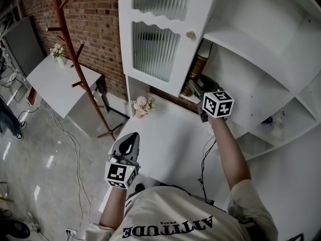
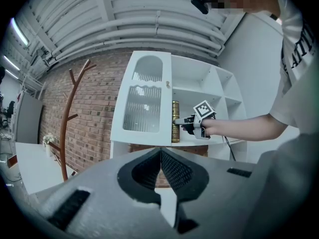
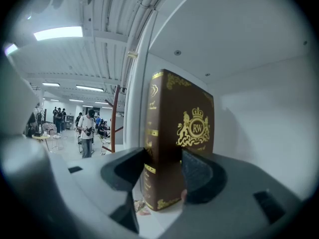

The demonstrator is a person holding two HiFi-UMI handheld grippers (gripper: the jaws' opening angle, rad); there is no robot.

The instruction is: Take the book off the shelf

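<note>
Now | right gripper clamps book | shelf open rightward

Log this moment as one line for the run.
right gripper: shut on book | book: upright on shelf | left gripper: shut, empty

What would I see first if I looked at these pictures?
A brown book with a gold crest stands upright in the white shelf, clamped in the jaws of the right gripper. The left gripper hangs shut, lower down, away from the shelf. A wooden coat rack stands by the brick wall.
</note>
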